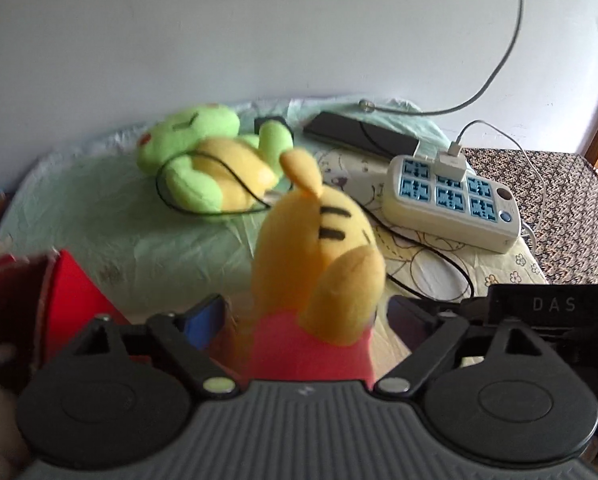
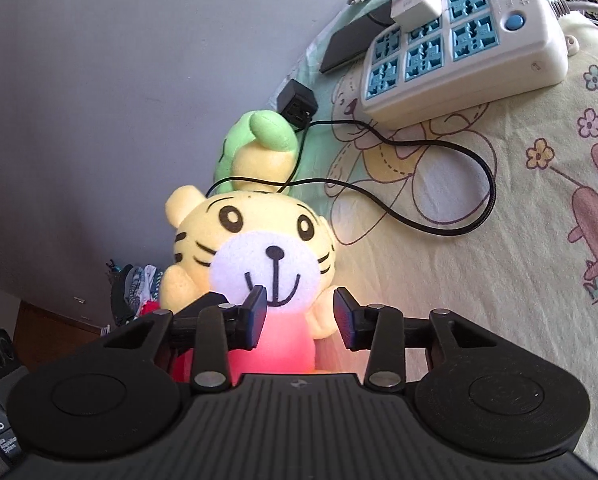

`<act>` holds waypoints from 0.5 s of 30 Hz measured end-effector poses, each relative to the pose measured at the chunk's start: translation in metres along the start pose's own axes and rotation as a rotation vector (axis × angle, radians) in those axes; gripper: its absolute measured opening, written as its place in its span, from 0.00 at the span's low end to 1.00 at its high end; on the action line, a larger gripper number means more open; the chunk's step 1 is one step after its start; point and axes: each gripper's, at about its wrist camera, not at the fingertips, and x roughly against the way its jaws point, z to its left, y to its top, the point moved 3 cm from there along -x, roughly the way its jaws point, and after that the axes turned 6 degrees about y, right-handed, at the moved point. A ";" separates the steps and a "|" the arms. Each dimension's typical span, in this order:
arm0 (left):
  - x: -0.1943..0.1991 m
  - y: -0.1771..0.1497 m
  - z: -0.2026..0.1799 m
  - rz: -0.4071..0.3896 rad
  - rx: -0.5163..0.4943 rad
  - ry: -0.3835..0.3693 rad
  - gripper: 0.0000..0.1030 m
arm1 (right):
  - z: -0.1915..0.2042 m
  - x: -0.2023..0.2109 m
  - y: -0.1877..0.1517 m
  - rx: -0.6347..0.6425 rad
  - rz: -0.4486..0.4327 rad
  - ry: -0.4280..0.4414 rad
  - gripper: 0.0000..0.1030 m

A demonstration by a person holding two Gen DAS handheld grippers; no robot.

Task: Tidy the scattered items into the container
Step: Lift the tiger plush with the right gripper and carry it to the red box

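A yellow tiger plush (image 1: 319,248) in a pink shirt sits between the fingers of my left gripper (image 1: 307,320), which is closed on its pink body. The right wrist view shows its face (image 2: 255,248); my right gripper (image 2: 301,316) is open, its fingers either side of the pink shirt without pressing it. A green and yellow plush (image 1: 211,160) lies further back on the bed and shows behind the tiger in the right wrist view (image 2: 263,144). A red box (image 1: 39,304) stands at the left.
A white power strip (image 1: 455,200) with a white charger lies at the right, also in the right wrist view (image 2: 459,40). A black cable (image 2: 439,184) loops over the sheet and the green plush. A black phone (image 1: 359,132) lies near the wall.
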 end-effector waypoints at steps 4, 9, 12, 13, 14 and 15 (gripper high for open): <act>-0.011 -0.008 0.004 0.038 0.033 -0.030 0.67 | -0.005 -0.008 0.004 -0.015 0.002 0.001 0.44; -0.004 -0.006 -0.005 0.000 -0.013 -0.017 0.54 | -0.012 -0.016 0.007 -0.037 0.013 0.000 0.44; 0.002 -0.003 -0.006 -0.014 -0.014 -0.023 0.51 | -0.010 -0.015 0.009 -0.032 0.010 0.012 0.44; 0.006 -0.003 -0.008 -0.024 -0.019 -0.026 0.51 | -0.009 -0.013 0.009 -0.030 0.009 0.019 0.44; 0.011 -0.003 -0.010 -0.039 -0.028 -0.031 0.51 | -0.007 -0.011 0.010 -0.029 0.007 0.030 0.44; 0.018 -0.003 -0.014 -0.057 -0.040 -0.033 0.51 | -0.005 -0.008 0.010 -0.028 0.005 0.043 0.44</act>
